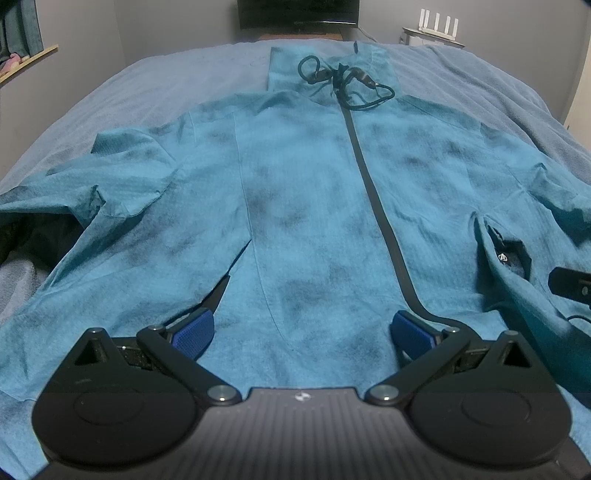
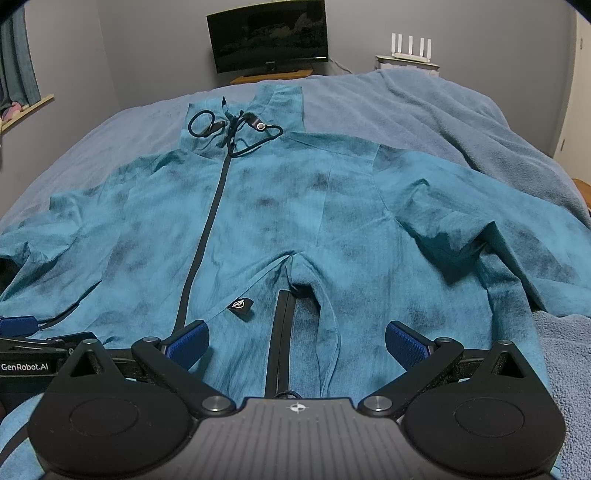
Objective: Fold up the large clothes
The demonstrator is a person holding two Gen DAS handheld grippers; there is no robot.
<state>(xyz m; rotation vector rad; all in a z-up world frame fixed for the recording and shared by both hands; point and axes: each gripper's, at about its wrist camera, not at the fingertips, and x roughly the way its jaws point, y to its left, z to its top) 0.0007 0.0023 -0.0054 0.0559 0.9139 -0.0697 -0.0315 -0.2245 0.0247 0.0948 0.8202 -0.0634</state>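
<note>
From the left wrist camera, one teal jacket (image 1: 306,206) lies spread front-up on the bed (image 1: 155,85), collar toward the far wall, one dark zipper (image 1: 373,192) running down its front and one black drawstring (image 1: 343,79) looped over the collar. The left gripper (image 1: 303,332) hangs low over the jacket's hem, its two blue pads (image 1: 194,330) spread wide with only flat cloth between them, gripping nothing. At the right edge a black part of the other gripper (image 1: 570,282) pokes in beside a pocket opening. One dark screen (image 1: 297,13) and one white router (image 1: 437,27) stand by the wall.

From the right wrist camera, the same jacket (image 2: 362,206) covers the bed (image 2: 424,107), its sleeve bunched to the right. The right gripper (image 2: 297,341) sits level above the hem, jaws wide apart, empty; below the gap lies a dark pocket strip (image 2: 282,332) beside one small black logo tag (image 2: 240,304). The left gripper (image 2: 26,345) shows at the left edge. There's the screen (image 2: 267,38) and router (image 2: 410,50) again.
</note>
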